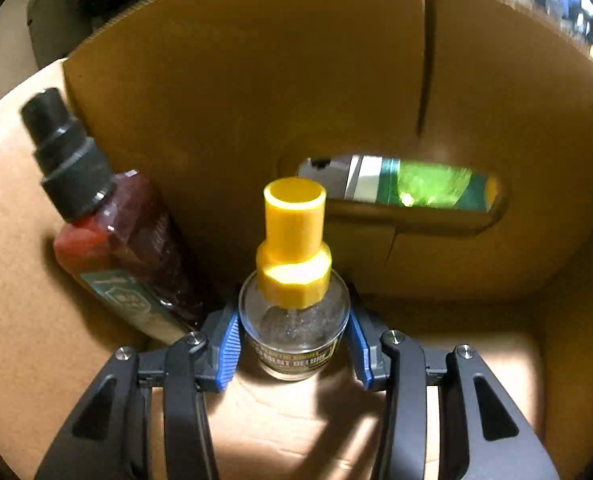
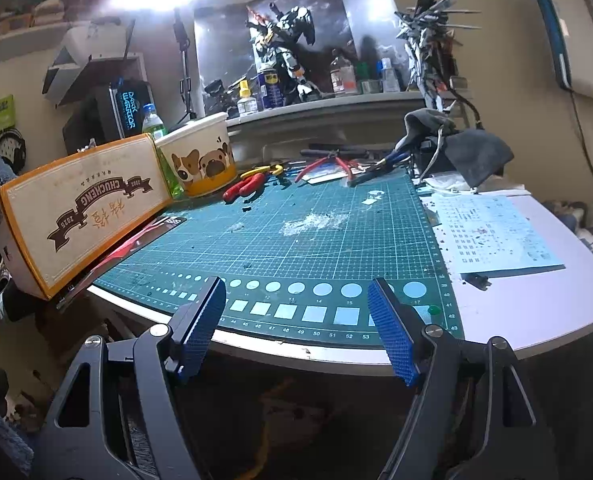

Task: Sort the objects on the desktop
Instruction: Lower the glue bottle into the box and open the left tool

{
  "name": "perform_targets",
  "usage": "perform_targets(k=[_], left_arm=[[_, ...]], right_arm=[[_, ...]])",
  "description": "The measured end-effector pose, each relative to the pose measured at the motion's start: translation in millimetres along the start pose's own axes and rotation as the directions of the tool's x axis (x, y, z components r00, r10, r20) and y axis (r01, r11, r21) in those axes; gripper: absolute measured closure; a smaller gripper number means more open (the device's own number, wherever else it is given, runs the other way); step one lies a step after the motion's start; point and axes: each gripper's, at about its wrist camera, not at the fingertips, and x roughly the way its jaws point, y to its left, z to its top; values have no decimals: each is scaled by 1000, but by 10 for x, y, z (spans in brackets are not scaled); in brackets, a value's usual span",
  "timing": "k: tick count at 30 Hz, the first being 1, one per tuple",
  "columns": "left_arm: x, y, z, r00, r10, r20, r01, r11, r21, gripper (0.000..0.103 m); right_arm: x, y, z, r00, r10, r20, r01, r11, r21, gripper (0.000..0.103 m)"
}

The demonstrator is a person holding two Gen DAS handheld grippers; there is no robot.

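Between the blue pads of the left gripper [image 1: 294, 344] sits a small glass cement bottle [image 1: 294, 332], and the jaws are pinching it on both sides of its round body. It's a squat clear jar with a tall yellow cap [image 1: 294, 244] that steps from a wide faceted collar to a narrower tube on top. A dark label with yellowish lettering wraps the lower part, only partly readable. The bottle stands upright, down inside a cardboard box [image 1: 236, 100], close to the box floor; can't tell if it's actually touching it.

Just left of it, a red spray bottle [image 1: 124, 252] with a black nozzle leans tilted against the box's left wall. The far wall has an oval handle cutout [image 1: 400, 188] with something green and white showing through.

Over on the other side, the right gripper [image 2: 296, 328] hangs spread wide with nothing in it, hovering off the near edge of a green cutting mat [image 2: 296, 240]. At the mat's far edge lie red-handled pliers [image 2: 244, 188], red-handled nippers [image 2: 328, 166] and other hand tools. Left of the mat there's an orange-trimmed carton [image 2: 80, 208] with brown banner print, and behind it a paper tub with dog faces [image 2: 200, 160]. A pale blue decal sheet [image 2: 492, 236] lies to the right of the mat, a grey cloth [image 2: 468, 152] sits beyond it, and a robot poster [image 2: 280, 40] hangs on the back wall.
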Motion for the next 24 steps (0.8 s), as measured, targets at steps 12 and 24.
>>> perform_targets(k=[12, 24], left_arm=[[-109, -265, -103, 999, -41, 3, 40, 997, 65, 32], [-87, -382, -149, 989, 48, -143, -41, 998, 53, 0]], right_arm=[[-14, 13, 1, 1000, 16, -1, -16, 1000, 2, 31], [-46, 112, 10, 999, 42, 6, -42, 999, -11, 31]])
